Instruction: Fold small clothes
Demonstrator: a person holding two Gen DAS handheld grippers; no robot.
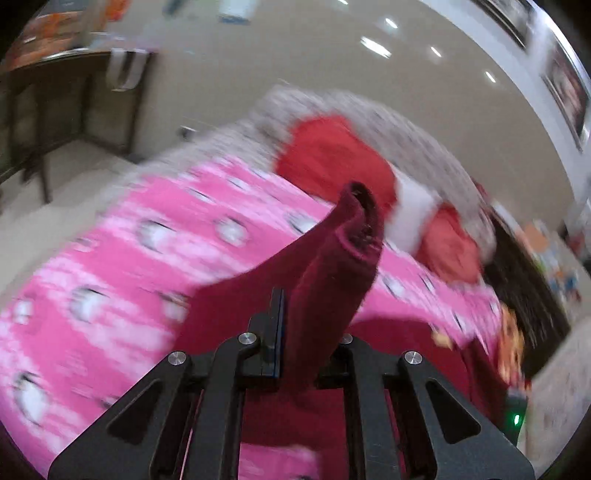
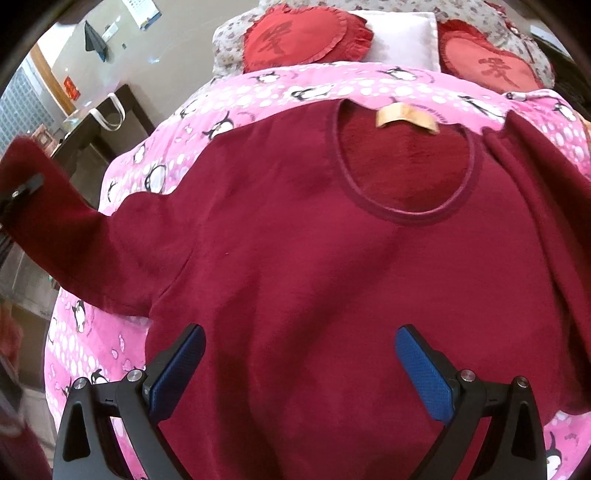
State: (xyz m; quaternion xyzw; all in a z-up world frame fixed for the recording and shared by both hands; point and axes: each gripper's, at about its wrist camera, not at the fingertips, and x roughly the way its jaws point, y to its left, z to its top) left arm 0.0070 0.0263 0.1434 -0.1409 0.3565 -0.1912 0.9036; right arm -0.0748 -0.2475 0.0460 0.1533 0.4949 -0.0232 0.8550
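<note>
A dark red fleece top point(image 2: 295, 258) lies face up on a pink penguin blanket point(image 2: 258, 92), with its round neckline and tan label point(image 2: 406, 118) at the far side. My right gripper point(image 2: 299, 354) is open and hovers over the lower middle of the top. My left gripper point(image 1: 306, 332) is shut on the cuff of the left sleeve point(image 1: 340, 266) and holds it up off the bed. It also shows at the left edge of the right wrist view point(image 2: 26, 188). The right sleeve point(image 2: 535, 206) lies folded along the body.
Two red heart cushions point(image 2: 299, 37) point(image 2: 491, 66) and a white pillow point(image 2: 402, 33) lie at the head of the bed. A dark table point(image 2: 96, 125) with a white bag stands left of the bed.
</note>
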